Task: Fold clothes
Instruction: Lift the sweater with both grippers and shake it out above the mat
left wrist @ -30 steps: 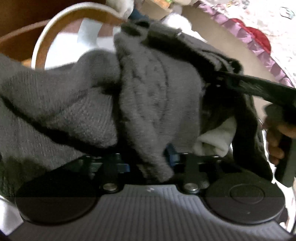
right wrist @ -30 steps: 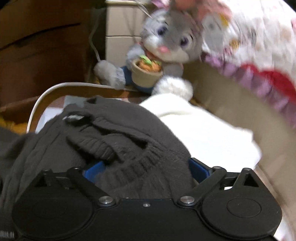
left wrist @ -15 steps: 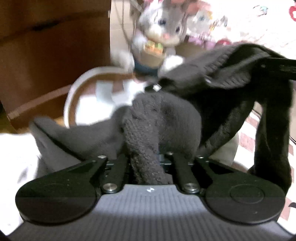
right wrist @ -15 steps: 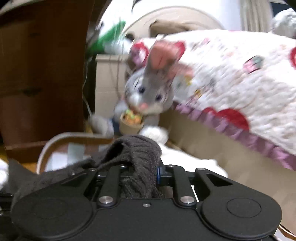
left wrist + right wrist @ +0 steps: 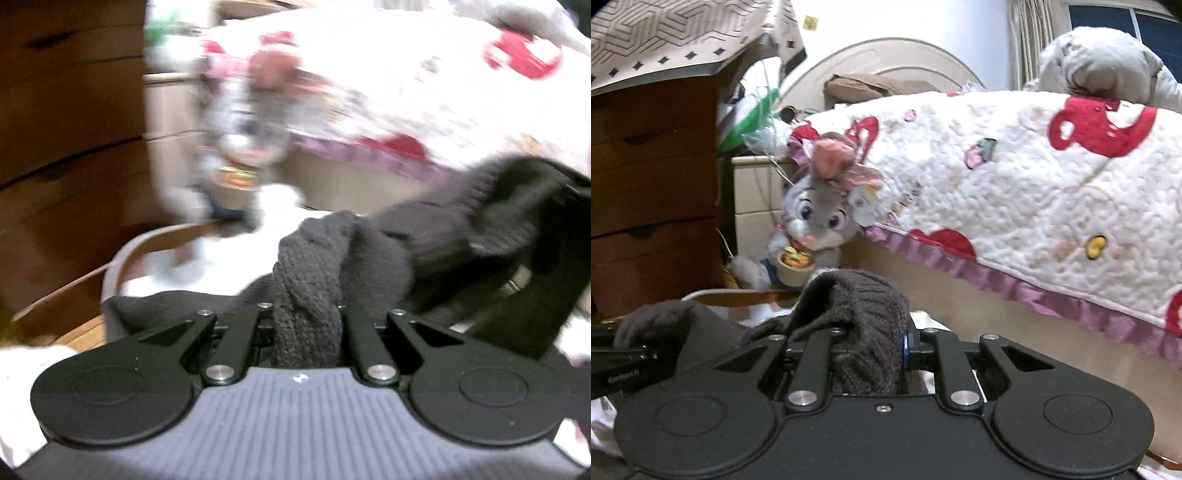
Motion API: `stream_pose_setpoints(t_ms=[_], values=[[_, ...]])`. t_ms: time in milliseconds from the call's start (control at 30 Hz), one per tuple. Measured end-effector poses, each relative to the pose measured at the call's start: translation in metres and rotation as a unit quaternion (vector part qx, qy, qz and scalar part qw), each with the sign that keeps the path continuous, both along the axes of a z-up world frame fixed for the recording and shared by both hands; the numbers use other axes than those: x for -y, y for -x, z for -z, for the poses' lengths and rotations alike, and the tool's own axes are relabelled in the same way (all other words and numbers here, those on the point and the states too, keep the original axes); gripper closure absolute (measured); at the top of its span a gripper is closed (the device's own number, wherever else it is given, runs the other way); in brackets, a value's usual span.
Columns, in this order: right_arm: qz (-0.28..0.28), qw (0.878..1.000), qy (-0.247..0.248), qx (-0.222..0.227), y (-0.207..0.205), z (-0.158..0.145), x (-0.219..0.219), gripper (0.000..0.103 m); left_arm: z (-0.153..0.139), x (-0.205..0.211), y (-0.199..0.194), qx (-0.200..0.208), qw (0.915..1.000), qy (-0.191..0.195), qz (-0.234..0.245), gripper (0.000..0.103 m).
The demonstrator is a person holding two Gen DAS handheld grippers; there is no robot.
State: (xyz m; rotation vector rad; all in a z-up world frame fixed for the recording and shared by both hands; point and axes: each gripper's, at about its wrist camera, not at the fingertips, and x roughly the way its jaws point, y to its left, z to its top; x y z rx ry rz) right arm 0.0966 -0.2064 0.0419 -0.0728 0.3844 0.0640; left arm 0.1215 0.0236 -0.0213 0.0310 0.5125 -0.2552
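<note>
Clearly, much of the left wrist view is smeared by motion blur. The left gripper [image 5: 306,325] is seen clamped on a bunched fold of the dark grey cable-knit sweater [image 5: 332,273], which rises from between the fingers and stretches away toward 2 o'clock, where a black device can be made out beneath its far end, though not identified. The fingertips themselves are hidden by the knit. At 11 o'clock the grey plush rabbit with pink-lined ears [image 5: 243,144] is rendered only as a blur. Below it, at 10 o'clock, the white-rimmed round basket [image 5: 114,262] is partly cut off by the gripper body; white cloth [image 5: 236,258] is seen lying in it, its shape hard to read. The white quilted bedspread with red patches and a purple frill [image 5: 406,92] fills the upper right.

In the right wrist view, sharper, the right gripper [image 5: 868,343] is closed on another fold of the same sweater [image 5: 857,314], which is humped over the fingers and trails off toward 9 o'clock. The rabbit [image 5: 823,210] is seen at 11 o'clock holding a small beige cup [image 5: 793,271] filled with orange and green pieces. The brown wooden chest of drawers [image 5: 653,192] is cut off at 9 o'clock.
</note>
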Motion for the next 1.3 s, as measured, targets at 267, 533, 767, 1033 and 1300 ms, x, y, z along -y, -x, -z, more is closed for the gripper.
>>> stream_pose_setpoints(t_ms=[267, 533, 767, 1033, 1300], values=[[0.06, 0.997, -0.027, -0.036, 0.032, -0.031, 0.065, 0.085, -0.038, 0.074, 0.021, 0.067, 0.9958, -0.045, 0.042, 0.097], [0.126, 0.983, -0.087, -0.098, 0.084, -0.051, 0.13, 0.085, -0.071, 0.12, 0.029, 0.08, 0.993, -0.035, 0.079, 0.097], [0.151, 0.979, -0.085, -0.108, 0.105, -0.025, 0.149, 0.085, -0.07, 0.137, 0.05, 0.072, 0.9935, -0.039, 0.079, 0.097], [0.135, 0.983, -0.103, -0.074, 0.118, -0.04, 0.16, 0.085, -0.094, 0.155, 0.038, 0.098, 0.9932, -0.045, 0.045, 0.097], [0.125, 0.983, -0.12, -0.058, 0.157, -0.05, 0.214, 0.094, -0.124, 0.189, 0.06, 0.143, 0.9868, -0.025, 0.073, 0.097]])
